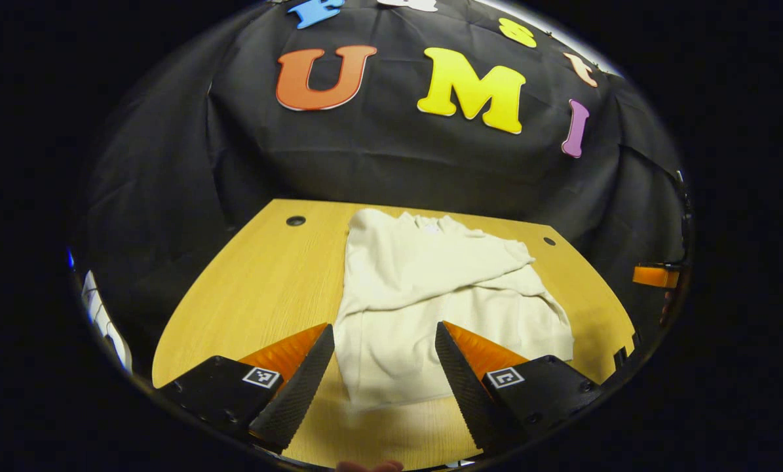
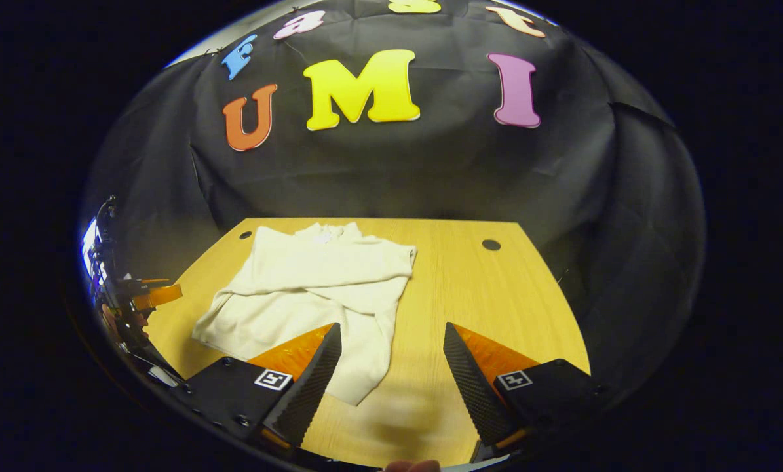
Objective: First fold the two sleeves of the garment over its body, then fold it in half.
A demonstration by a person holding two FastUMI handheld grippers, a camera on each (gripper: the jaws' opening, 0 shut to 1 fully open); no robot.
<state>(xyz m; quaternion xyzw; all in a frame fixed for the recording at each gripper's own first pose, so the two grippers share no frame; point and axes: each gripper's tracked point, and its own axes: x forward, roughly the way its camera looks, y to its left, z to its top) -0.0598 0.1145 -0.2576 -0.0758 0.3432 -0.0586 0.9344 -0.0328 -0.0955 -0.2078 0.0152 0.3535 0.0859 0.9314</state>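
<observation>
In the left gripper view, the left gripper (image 1: 384, 367) hangs wide open and empty; the cream garment (image 1: 430, 295) lies on the wooden table (image 1: 267, 282) just ahead, its hem between the fingertips. Grabbing a single layer could drag the folded sleeves loose. In the right gripper view, the right gripper (image 2: 391, 370) gapes wide, holding nothing; the rumpled garment lies ahead-left, sleeves crossed over its body.

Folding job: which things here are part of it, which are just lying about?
Part of the job:
- cream garment, sleeves already folded over its body
- left gripper, open
- right gripper, open

Just there:
- wooden table
- table's cable holes
</observation>
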